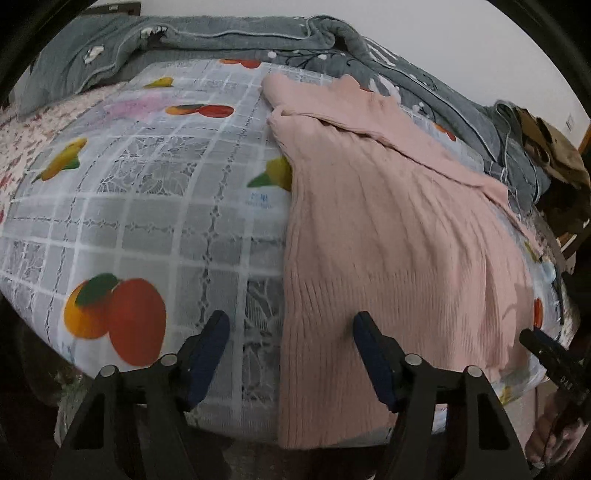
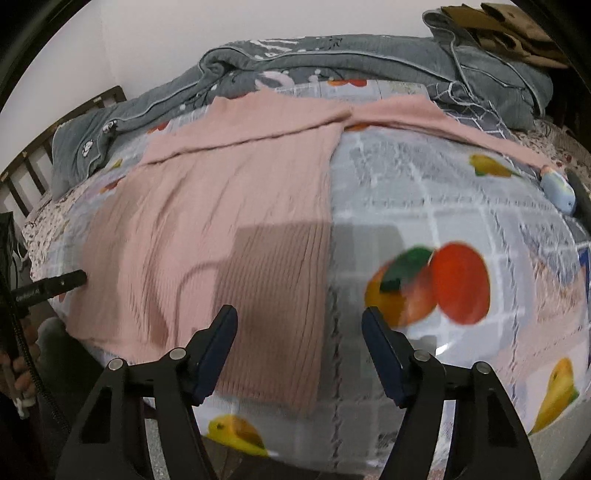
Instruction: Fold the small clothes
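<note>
A pink ribbed knit sweater lies flat on a fruit-print cloth on the bed. One sleeve is folded across its top; the other sleeve stretches out to the right. My left gripper is open and empty above the sweater's left hem edge. My right gripper is open and empty above the sweater's right hem edge. The right gripper's tip also shows at the right edge of the left wrist view. The left gripper's tip shows at the left of the right wrist view.
A grey quilt is bunched along the far side of the bed. A brown garment lies at the far right corner. A small blue object lies by the sleeve end. A dark wooden headboard stands at left.
</note>
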Available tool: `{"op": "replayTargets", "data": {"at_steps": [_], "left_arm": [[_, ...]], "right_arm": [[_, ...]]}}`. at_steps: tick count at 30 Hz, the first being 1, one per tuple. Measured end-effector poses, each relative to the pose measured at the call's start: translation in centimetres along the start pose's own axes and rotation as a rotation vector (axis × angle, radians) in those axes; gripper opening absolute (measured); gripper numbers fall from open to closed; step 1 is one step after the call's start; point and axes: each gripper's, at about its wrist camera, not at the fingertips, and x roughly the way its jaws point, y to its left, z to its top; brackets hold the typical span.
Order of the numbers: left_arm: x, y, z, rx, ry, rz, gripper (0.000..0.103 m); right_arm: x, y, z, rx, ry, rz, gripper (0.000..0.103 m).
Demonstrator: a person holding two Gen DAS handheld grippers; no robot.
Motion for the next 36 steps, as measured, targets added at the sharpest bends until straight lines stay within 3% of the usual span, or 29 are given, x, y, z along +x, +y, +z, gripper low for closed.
{"op": "replayTargets", "data": {"at_steps": [2,3,4,5,6,7,10,16,18,19,20,21,24,30,34,36], "left_arm": [[0.2,-0.9,-0.3,0.002,-0.016,-0.010,0.059],[0.3,-1.2,-0.4,0.005,-0.020,-0.011,0.050],[0.4,-1.8,-0.4,0.015,-0.024,-0.005,0.041],[0.6,-2.3,-0.4,0.035,-0.029,0.008,0.015],[0.7,-2.7,-0.2,0.060,-0.029,0.010,0.009],[0.5,-2.6,0.0,0.049,-0.041,0.009,0.009],[-0.3,-0.6,0.2,-0.026,-0.060,-0.005,0.009],[0.1,1.2,0.5,-0.080,-0.019,-0.067,0.012],[0.1,1.0,0.8,-0.074,-0.001,-0.061,0.018],[0.0,0.9,1.0,-0.067,-0.003,-0.042,0.021],[-0.3,0.9,1.4,-0.057,-0.019,-0.015,0.028],[-0.6,1.0,2.1,-0.047,-0.046,0.017,0.040],[-1.2,0.7,4.8,-0.016,-0.130,0.045,0.068],[1.6,-0.6,12.9,0.001,-0.180,0.063,0.069],[5.2,-0.8,17.9,-0.044,-0.165,0.021,0.069],[7.9,-0.8,20.5,-0.058,-0.119,0.081,0.069]], "right_arm": [[0.2,0.5,-0.1,-0.014,-0.003,-0.017,0.069],[0.5,0.8,-0.1,-0.020,-0.005,-0.034,0.068],[0.6,1.3,-0.1,-0.032,-0.011,-0.049,0.062],[0.6,1.7,0.0,-0.054,-0.021,-0.059,0.034],[0.6,2.0,0.1,-0.086,-0.028,-0.056,0.012],[0.2,2.0,0.2,-0.098,-0.039,-0.052,0.005],[-1.3,0.2,0.2,-0.047,-0.086,-0.024,0.005],[-0.2,-0.8,-0.5,-0.043,-0.019,-0.003,0.006],[-0.3,-0.6,0.1,-0.061,-0.008,0.007,0.013],[-0.6,-0.8,0.4,-0.057,-0.008,0.015,0.023],[-0.9,-1.1,0.8,-0.051,-0.021,0.019,0.033],[-1.4,-1.6,1.2,-0.046,-0.047,0.013,0.038],[-2.3,-3.1,3.0,-0.032,-0.101,-0.019,0.051],[-1.6,-7.0,7.7,0.050,-0.150,-0.084,0.052],[-0.7,-8.8,9.8,0.088,-0.159,-0.105,0.052],[-0.1,-9.2,10.5,0.096,-0.153,-0.119,0.052]]}}
